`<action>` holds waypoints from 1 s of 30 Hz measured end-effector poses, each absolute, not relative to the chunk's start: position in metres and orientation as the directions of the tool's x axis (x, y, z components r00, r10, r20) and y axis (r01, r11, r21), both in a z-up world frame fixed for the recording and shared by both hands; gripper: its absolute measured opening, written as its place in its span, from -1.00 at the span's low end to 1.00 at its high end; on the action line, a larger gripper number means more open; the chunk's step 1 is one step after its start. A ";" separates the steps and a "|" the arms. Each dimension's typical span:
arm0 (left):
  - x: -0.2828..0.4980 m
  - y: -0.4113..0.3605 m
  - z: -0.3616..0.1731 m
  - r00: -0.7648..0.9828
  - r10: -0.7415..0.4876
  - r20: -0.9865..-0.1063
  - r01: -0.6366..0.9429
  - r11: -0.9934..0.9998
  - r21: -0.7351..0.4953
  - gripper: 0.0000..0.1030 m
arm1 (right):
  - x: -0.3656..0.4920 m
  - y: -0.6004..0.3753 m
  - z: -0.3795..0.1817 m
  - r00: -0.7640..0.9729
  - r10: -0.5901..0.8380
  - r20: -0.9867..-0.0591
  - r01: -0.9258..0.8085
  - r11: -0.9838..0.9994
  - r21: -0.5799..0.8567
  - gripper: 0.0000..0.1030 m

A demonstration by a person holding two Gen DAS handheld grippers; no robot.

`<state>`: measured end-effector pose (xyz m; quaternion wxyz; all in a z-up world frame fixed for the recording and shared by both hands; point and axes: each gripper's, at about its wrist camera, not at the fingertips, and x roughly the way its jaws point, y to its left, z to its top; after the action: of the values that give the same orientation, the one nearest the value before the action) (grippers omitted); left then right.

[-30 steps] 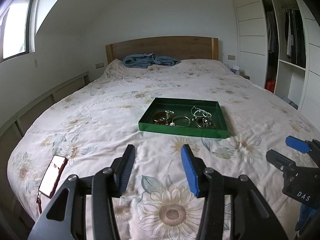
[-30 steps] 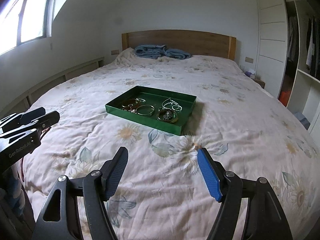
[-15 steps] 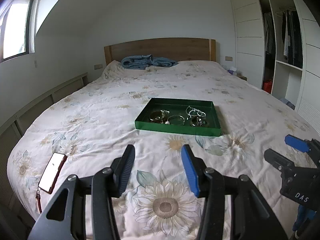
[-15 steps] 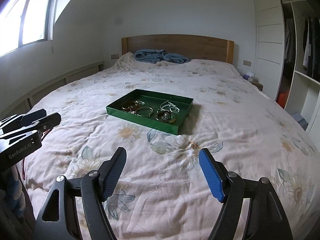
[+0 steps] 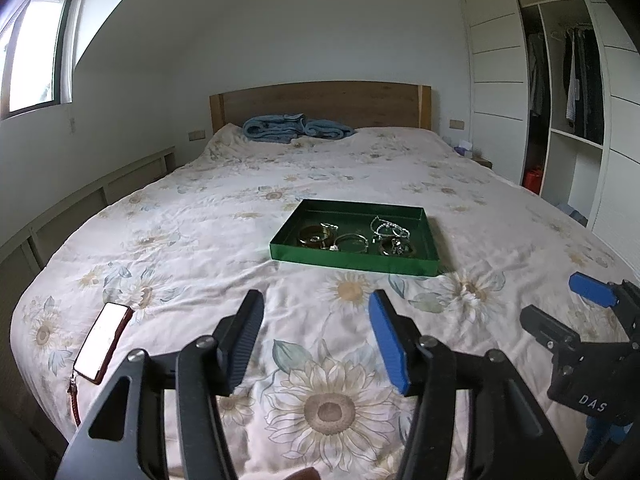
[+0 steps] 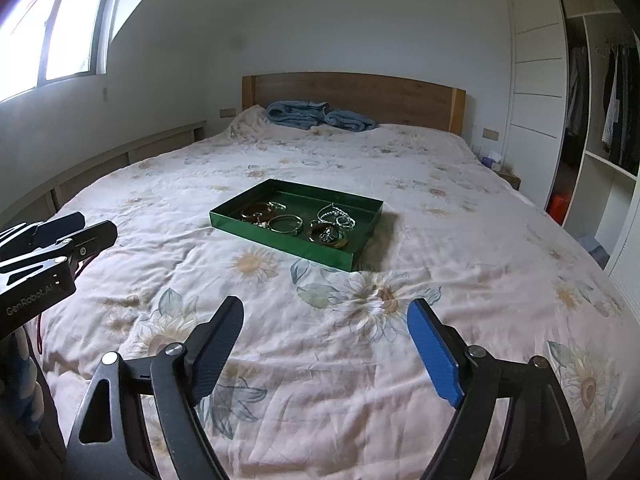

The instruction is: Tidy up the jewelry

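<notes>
Jewelry (image 5: 354, 237) sits in green tray (image 5: 352, 258) on bed (image 5: 200, 240); L hand-held gripper (image 5: 316, 312) & R hand-held gripper (image 6: 325, 318) both just widened, jaws apart, nothing btwn.

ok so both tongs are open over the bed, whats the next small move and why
Probably bring both forward toward the green tray. The left tongs and right tongs have just been opening and hold nothing, with only quilt between their fingers. All the jewelry lies in the tray, well ahead of both, so nothing can be grasped from here.
</notes>
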<state>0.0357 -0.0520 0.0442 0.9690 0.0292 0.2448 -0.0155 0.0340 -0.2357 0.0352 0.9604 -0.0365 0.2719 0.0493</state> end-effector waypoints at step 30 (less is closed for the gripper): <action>0.034 -0.048 0.042 0.891 0.001 -0.454 0.017 0.999 0.036 0.29 | 0.039 -0.242 0.027 0.851 0.017 -0.525 -0.060 0.996 -0.064 0.85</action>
<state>0.0342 -0.0478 0.0422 0.9721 0.0198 0.2336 -0.0042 0.0392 -0.2416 0.0272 0.9613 -0.0388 0.2721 0.0200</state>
